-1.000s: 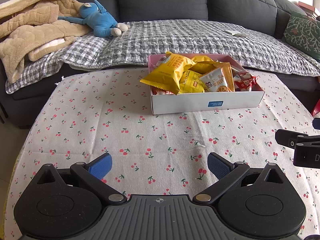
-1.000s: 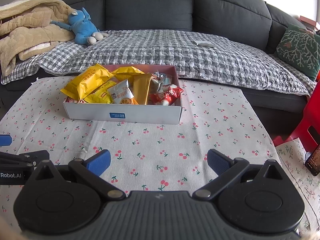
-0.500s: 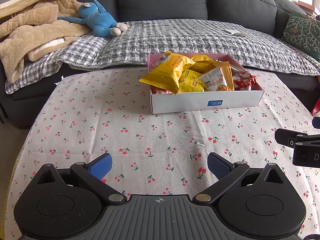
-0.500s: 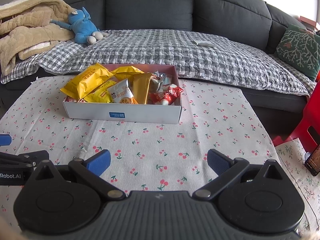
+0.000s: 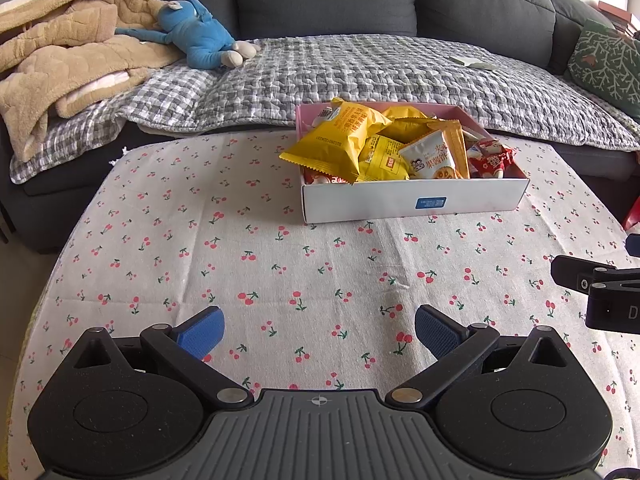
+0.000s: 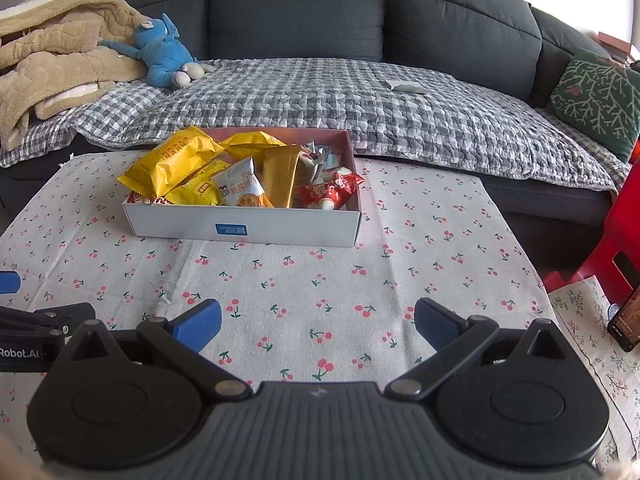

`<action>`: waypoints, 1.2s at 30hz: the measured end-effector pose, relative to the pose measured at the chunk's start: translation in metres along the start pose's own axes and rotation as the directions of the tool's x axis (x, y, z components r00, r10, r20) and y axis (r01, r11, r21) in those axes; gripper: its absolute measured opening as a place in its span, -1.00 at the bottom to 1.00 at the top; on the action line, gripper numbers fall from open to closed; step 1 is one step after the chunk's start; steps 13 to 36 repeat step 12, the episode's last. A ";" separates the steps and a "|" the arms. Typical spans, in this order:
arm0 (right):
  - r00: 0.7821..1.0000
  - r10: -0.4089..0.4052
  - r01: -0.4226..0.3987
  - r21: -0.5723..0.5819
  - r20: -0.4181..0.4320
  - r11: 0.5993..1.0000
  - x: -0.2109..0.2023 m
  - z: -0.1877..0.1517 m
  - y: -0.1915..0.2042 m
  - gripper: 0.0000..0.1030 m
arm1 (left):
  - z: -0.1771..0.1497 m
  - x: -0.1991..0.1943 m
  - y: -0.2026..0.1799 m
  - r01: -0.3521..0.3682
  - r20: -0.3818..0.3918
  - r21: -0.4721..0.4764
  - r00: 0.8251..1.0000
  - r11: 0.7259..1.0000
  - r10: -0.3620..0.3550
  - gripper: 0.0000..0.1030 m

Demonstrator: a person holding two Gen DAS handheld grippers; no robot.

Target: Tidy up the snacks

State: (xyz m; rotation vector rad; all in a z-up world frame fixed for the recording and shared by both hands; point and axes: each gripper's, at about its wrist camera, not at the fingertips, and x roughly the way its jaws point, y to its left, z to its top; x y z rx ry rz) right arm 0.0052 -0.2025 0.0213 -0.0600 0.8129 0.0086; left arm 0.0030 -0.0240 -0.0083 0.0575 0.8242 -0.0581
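- Left gripper (image 5: 318,330), right gripper (image 6: 316,326): jaws wide apart, empty, above cherry-print cloth (image 5: 280,264).
- Snack box (image 6: 244,230) w/ yellow packets (image 6: 176,162) sits ahead, nr sofa (image 6: 296,12).

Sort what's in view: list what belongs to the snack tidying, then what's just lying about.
For the job:
box
yellow packets
white packet
red packet
left claw, open
right claw, open

Lying about:
blue toy
tan blanket
green cushion
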 end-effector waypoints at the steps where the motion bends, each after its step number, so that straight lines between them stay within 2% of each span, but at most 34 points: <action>1: 1.000 -0.002 0.002 0.000 -0.001 1.000 0.000 0.000 -0.001 1.00 | 0.000 0.000 0.000 0.000 -0.002 -0.001 1.000 1.000 0.000 0.99; 12: 0.999 -0.038 0.038 0.036 -0.013 0.999 0.010 -0.006 -0.005 1.00 | -0.004 0.001 -0.003 -0.012 0.020 0.028 1.000 1.000 0.011 0.98; 36: 0.999 -0.038 0.038 0.036 -0.013 0.999 0.010 -0.006 -0.005 1.00 | -0.004 0.001 -0.003 -0.012 0.020 0.028 1.000 1.000 0.011 0.98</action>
